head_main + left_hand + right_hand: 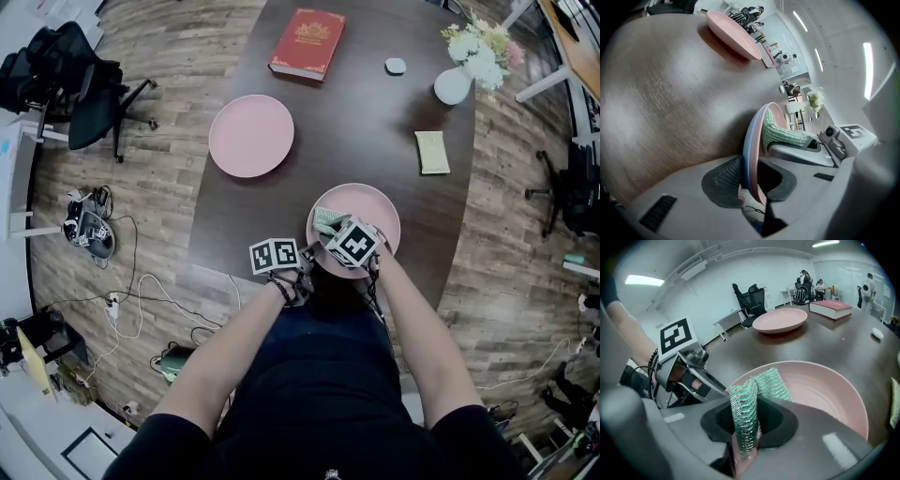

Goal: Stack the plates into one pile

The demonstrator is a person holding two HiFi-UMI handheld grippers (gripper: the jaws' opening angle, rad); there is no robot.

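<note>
**Both jaws working at the near plate, second plate waiting across the table**

My left gripper point(750, 183) is clamping the near plate point(377, 212) by the part of its rim closest to me. In the left gripper view the pink rim is running edge-on between the two pads, which are standing narrow and pressing on it from both sides. My right gripper point(745, 430) is pinching a green cloth point(746, 404), a glittery knit piece folded double between the pads, with its free end lying over the rim into the bowl of the same plate. The two grippers are sitting just beside each other at that edge, the right one reaching over the plate.

The far plate point(251, 135), also pink, is lying flat on the dark table point(375, 122), well apart from the near one, up and to the left in the head view. A red book point(307, 43) is lying beyond it; its cover is carrying a gold emblem and gold lettering too small to read. The marker cube point(274, 255) on my left gripper is showing black-and-white square patterns, and no readable words are appearing on either plate or on the cloth.
</note>
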